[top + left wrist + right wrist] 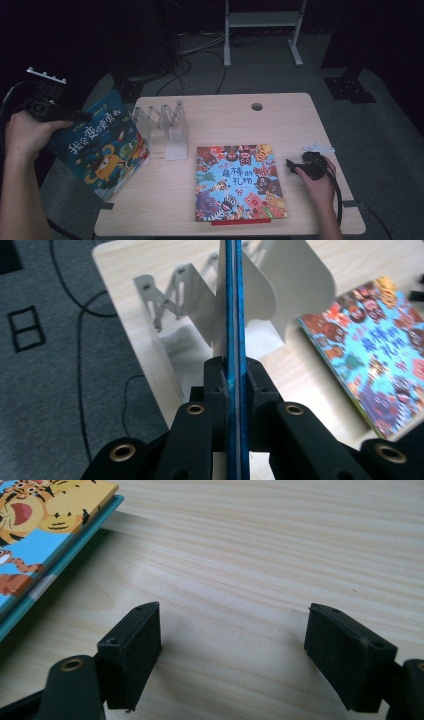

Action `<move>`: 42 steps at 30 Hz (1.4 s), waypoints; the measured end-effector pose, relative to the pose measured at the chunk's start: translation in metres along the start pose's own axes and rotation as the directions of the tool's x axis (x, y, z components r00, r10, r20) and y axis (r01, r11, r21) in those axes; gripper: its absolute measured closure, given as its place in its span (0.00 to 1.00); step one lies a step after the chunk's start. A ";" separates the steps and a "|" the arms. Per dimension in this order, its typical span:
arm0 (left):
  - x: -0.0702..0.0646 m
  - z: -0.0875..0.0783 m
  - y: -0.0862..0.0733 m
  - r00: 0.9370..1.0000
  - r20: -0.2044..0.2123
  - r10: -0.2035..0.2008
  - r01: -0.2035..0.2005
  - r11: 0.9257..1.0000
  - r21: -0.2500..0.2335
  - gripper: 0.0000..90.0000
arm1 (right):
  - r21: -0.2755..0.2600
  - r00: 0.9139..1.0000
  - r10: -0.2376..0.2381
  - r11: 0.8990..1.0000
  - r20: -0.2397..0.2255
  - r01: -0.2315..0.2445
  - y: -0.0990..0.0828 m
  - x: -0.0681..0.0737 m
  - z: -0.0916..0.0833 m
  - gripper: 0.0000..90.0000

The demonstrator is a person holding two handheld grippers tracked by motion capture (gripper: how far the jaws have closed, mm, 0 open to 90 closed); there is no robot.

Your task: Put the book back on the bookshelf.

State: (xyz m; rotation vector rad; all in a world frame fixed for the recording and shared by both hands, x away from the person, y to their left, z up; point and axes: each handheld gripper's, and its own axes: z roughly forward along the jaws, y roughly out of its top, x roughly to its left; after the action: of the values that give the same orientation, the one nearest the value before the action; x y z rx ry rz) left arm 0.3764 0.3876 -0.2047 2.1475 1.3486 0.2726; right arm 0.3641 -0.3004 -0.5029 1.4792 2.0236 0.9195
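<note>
Wood table (300,120) w/ cable hole (257,106). Grey carpet (390,150), loose cables (185,70), white stand legs (262,30) beyond far edge.

A dim room with dark, nearly black surroundings. A light wooden table (280,107) with a round cable hole (257,106) near its far edge stands on grey carpet (385,125). Black cables (185,70) trail across the floor behind it. Farther back stands a pale metal frame (262,22) on 2 legs, with a black base plate (349,87) to the right.
</note>
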 end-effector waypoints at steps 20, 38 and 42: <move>0.012 0.026 0.030 0.990 -0.120 -0.068 0.063 0.997 -0.050 0.92 | 0.000 1.000 -0.001 1.000 0.000 0.001 0.000 0.000 0.000 0.24; 0.011 0.032 0.034 0.986 -0.149 -0.073 0.064 0.996 -0.063 0.90 | -0.001 1.000 -0.001 1.000 -0.001 0.001 0.000 0.000 0.000 0.25; 0.011 0.031 0.035 0.987 -0.143 -0.071 0.065 0.997 -0.052 0.90 | 0.000 1.000 -0.001 1.000 -0.001 0.001 0.000 0.000 0.000 0.25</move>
State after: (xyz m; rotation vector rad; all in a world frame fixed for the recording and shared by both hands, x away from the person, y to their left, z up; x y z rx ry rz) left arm 0.4218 0.3746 -0.2112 2.0719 1.4783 0.4360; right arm 0.3640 -0.3003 -0.5029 1.4779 2.0243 0.9201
